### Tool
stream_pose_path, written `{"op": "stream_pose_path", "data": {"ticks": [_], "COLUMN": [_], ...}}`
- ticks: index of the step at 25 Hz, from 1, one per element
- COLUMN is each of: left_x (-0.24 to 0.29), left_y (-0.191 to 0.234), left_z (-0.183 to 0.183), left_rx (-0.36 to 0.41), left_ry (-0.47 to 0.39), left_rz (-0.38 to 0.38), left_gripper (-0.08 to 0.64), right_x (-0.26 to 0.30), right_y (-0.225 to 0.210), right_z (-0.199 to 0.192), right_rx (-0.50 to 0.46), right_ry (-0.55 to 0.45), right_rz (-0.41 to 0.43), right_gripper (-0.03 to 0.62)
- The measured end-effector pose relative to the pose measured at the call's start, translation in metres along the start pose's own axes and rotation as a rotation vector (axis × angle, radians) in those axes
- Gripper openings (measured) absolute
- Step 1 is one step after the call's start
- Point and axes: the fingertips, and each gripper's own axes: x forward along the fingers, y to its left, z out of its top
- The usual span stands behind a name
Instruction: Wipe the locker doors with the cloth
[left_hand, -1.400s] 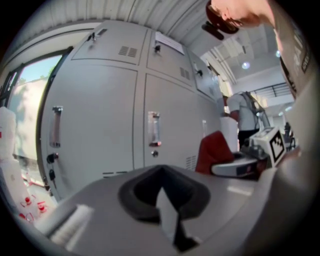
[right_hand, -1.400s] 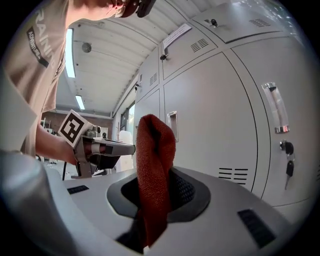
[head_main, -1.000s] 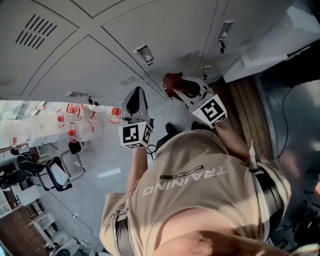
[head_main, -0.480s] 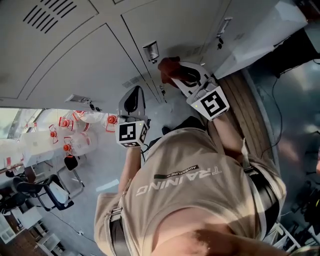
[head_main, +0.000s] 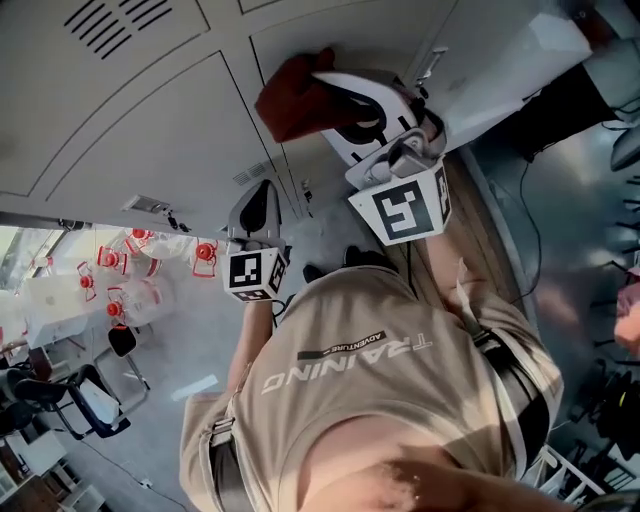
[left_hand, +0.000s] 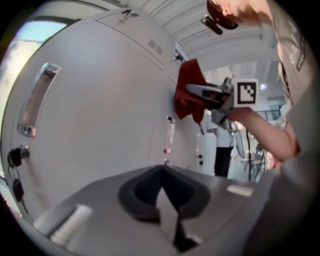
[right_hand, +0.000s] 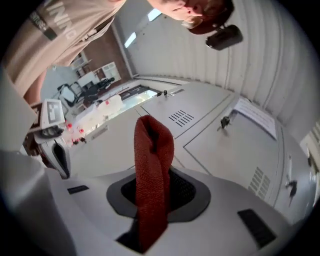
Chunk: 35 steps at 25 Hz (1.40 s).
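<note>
Two tongs are in my hands. My right tongs (head_main: 335, 95) are clamped on one red cloth (right_hand: 152, 170). A fold of it stands up between the jaws and the rest hangs out below them. My left tongs (head_main: 262, 205) have their jaws pressed together with nothing between them. Each carries one marker cube, two in all. The right cube (head_main: 405, 205) is held high and the left cube (head_main: 255, 272) is lower, near my beige shirt (head_main: 370, 380). The cloth is raised in front of the grey locker doors (head_main: 130, 130), close to a seam between two of them. Whether it touches the metal I cannot tell. From the left gripper view the cloth (left_hand: 190, 95) shows up and to the right of the left tongs (left_hand: 167, 200), well apart from them. Several doors fill the wall, and I cannot count them surely. I can make out two sets of vent slots (right_hand: 180, 117), one long recessed handle (left_hand: 37, 100) and one sheet of paper (right_hand: 255, 117) fixed to a door. One bunch of keys (left_hand: 15, 160) hangs from a lock below the handle. Farther off stand several clear jugs with red caps (head_main: 130, 270); I cannot tell what they contain. One office chair (head_main: 90, 400) stands nearby.
</note>
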Motion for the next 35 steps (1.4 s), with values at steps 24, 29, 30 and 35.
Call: {"op": "stream_pose_path", "data": {"ticks": [24, 29, 30, 35], "left_x": [0.001, -0.002, -0.002, -0.001], "left_y": [-0.004, -0.008, -0.008, -0.014], "left_z": [-0.017, -0.025, -0.027, -0.035], "left_rx": [-0.002, -0.012, -0.017, -0.033], "left_ry": [0.034, 0.057, 0.059, 0.079], "left_rz": [0.049, 0.051, 0.053, 0.039], "left_gripper": [0.006, 0.006, 0.006, 0.006], "right_x": [0.033, 0.027, 0.026, 0.017], "right_y": [0.004, 0.035, 0.043, 0.079], "right_z": [-0.022, -0.049, -0.055, -0.082], "right_rx": [-0.532, -0.482, -0.469, -0.417], "right_ry": [0.181, 0.227, 0.236, 0.243], "right_rz": [-0.199, -0.125, -0.107, -0.061], "right_gripper": [0.086, 0.086, 0.086, 0.086]}}
